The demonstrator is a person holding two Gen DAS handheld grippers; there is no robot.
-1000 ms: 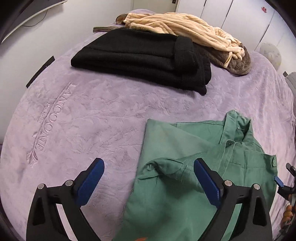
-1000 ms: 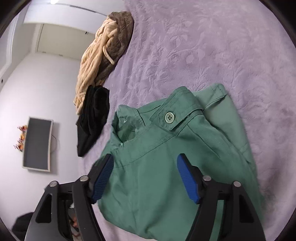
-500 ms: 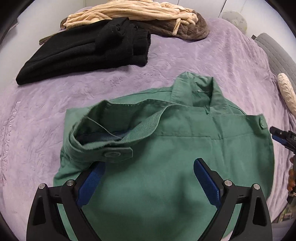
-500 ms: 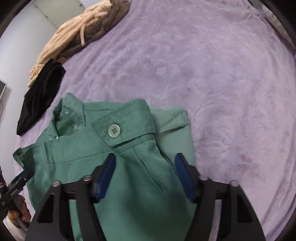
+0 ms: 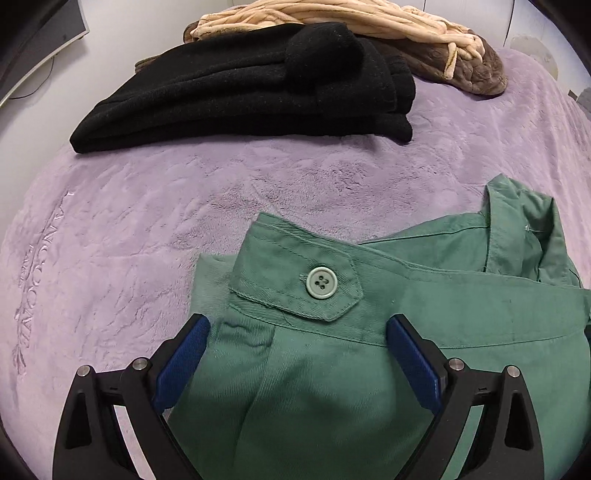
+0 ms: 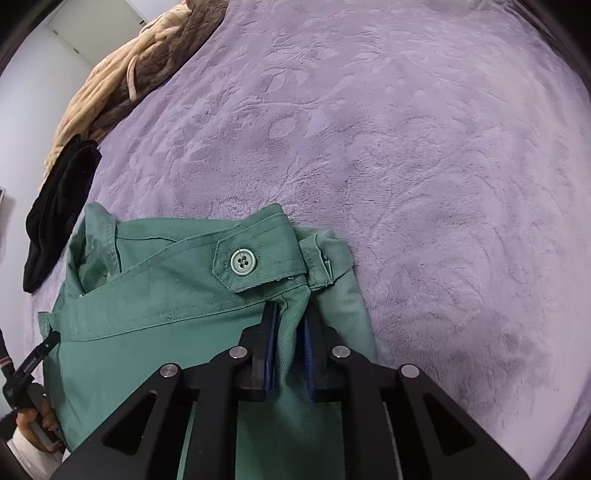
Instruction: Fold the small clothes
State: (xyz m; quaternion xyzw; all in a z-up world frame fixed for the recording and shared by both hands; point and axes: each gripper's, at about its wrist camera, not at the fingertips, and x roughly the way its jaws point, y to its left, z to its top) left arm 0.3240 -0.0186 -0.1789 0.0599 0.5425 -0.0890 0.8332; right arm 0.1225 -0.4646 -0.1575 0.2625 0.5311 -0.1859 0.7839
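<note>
A green pair of shorts [image 5: 369, 369] lies on the purple blanket [image 5: 147, 229], waistband away from me, with a buttoned tab [image 5: 321, 282]. My left gripper [image 5: 295, 354] is open, its blue pads on either side of the fabric just below the waistband's left end. In the right wrist view the shorts [image 6: 147, 314] show a button [image 6: 242, 261]. My right gripper [image 6: 289, 332] is shut on a fold of the green fabric just below the waistband's right end.
A folded black garment [image 5: 251, 81] lies beyond the shorts, with a beige and brown blanket pile [image 5: 369, 29] behind it. Both also show at the left of the right wrist view: the black garment [image 6: 55, 206], the pile [image 6: 122, 77]. White wall and a monitor stand at the far left.
My right gripper has closed on the green fabric below the waistband. My left gripper has shifted to the waistband's left end and come closer to the cloth, still open.
</note>
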